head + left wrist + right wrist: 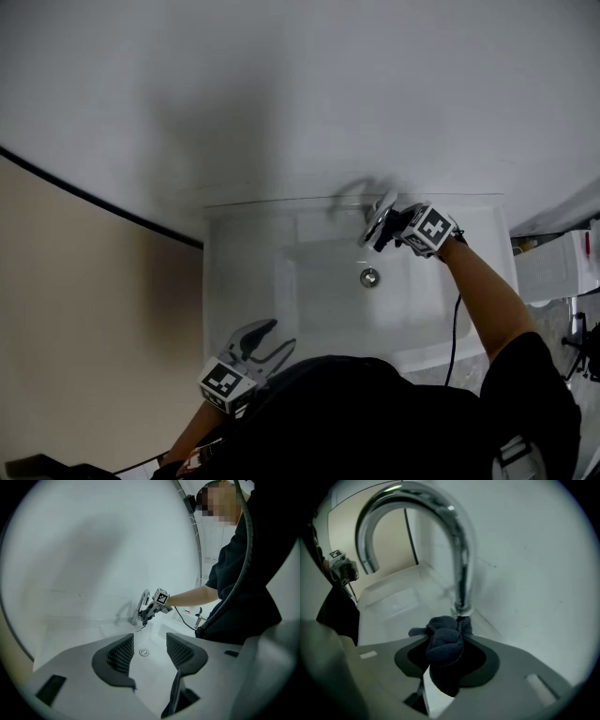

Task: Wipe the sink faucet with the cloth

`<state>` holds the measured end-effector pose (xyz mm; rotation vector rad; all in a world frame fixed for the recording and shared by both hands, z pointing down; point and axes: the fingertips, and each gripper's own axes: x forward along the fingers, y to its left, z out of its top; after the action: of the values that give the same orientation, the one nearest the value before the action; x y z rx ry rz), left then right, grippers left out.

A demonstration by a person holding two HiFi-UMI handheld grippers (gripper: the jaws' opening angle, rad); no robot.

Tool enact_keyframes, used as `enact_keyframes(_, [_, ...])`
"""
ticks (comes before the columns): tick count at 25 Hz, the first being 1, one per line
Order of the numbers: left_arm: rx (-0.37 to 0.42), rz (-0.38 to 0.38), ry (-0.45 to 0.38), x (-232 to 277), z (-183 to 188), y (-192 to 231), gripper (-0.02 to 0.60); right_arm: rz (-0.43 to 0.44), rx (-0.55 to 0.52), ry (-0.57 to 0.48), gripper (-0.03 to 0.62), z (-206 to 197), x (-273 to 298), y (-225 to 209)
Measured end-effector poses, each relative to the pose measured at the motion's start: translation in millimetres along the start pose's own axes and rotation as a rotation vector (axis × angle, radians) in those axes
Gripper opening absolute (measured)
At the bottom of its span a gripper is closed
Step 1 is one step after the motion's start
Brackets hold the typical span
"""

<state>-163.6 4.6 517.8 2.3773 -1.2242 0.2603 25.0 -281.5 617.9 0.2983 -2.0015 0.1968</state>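
Head view steeply down; faucet (461, 564) shared, nearest in right gripper view.

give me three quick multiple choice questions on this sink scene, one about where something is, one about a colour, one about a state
1. Where is the cloth?
A. by the base of the faucet
B. in a bucket
C. over a towel rail

2. What colour is the cloth?
A. white
B. yellow
C. dark blue

3. How is the left gripper?
A. shut on the cloth
B. open and empty
C. shut on the faucet

Answers:
1 A, the right gripper holds it bunched just in front of the faucet's foot.
2 C, it looks dark blue against the white sink.
3 B, its jaws stand apart with only the sink showing between them.
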Motion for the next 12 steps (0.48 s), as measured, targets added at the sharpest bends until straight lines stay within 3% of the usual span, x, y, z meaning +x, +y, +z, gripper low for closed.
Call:
enact_keyframes(3, [0.008,-0.016,0.002,6.1,1.9,-2.1,0.216,0.023,-0.122,0.057,0.127,-5.2,4.9,35.7])
enact_keyframes(5, [0.015,-0.024,-0.003,8.0,5.3,-3.1,0.216,0.115,-0.117,0.019,0.127,-2.6,2.8,60.0])
enact_keyframes(7, [0.028,-0.023,-0.009,7.0,10.1,-2.9,0.216,0.21,0.004,-0.12,0.13,5.6,-17.8,64.3])
enact_keyframes(8, [0.032,-0.017,-0.01,5.3,11.9,-1.0,0.216,0.213,0.107,-0.22,0.13,8.8,-33.5,49.8])
enact_keyframes(10, [0.028,0.001,-0.008,-0.1,10.7,5.9,0.216,0.121,0.346,-0.389,0.13,-0.6,-62.1,-1.6])
enact_keyframes(12, [0.014,0.017,0.004,-5.4,5.0,11.8,0.216,0.005,0.507,-0.411,0.13,-34.8,-65.7,-38.0])
